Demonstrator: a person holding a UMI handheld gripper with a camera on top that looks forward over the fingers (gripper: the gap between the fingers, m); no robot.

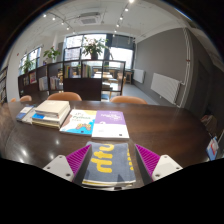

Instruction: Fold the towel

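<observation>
Gripper: the gripper hangs over the near edge of the table, its fingers spread apart, magenta pads facing inward.
Grasp: released; neither pad presses on anything that I can make out.
Between the fingers: a dark flat item with orange lettering and a yellow edge lies in the gap at the near edge; whether it is a folded cloth or a printed cover I cannot tell.
Towel: no plain towel shows; if the dark item is it, it sits directly between the fingers, its long axis running away from the gripper.
Next move, as a judgement: closing would need a lower approach onto its near edge.
Mid table: two books side by side, just beyond the fingers.
Left side: a white stack.
Far: chair backs, shelving, plants, windows.
</observation>
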